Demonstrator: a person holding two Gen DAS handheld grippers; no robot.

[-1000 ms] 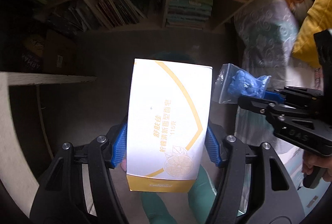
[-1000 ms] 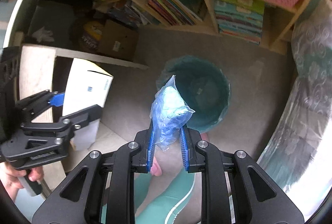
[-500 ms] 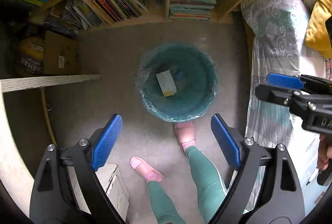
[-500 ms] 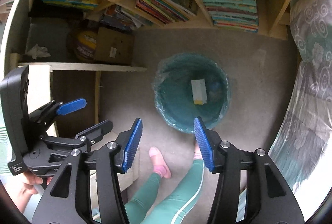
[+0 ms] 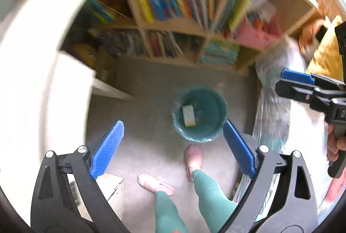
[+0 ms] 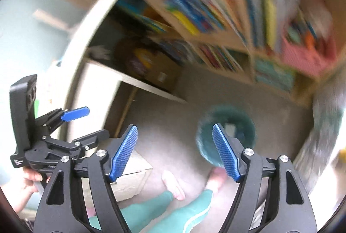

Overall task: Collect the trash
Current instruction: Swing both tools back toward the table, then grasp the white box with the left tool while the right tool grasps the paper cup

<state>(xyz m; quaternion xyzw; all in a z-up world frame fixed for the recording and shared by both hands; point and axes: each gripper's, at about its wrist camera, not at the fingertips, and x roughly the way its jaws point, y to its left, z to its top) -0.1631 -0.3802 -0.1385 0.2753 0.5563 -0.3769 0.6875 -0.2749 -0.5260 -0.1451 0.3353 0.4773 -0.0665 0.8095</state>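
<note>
A teal trash bin stands on the grey floor, also in the right wrist view. Inside it lie a white and yellow box and a blue bag. My left gripper is open and empty, high above the floor near the bin. My right gripper is open and empty, also well above the floor. Each gripper shows in the other's view, the right one and the left one. Both views are blurred.
A wooden bookshelf full of books stands behind the bin. A white desk edge curves on the left. A patterned bed cover hangs on the right. The person's legs and pink slippers stand beside the bin. A cardboard box sits at lower left.
A second ago my left gripper held the white and yellow box and my right the blue bag. Both opened and the items fell into the bin. Both grippers have since risen and tilted up.
</note>
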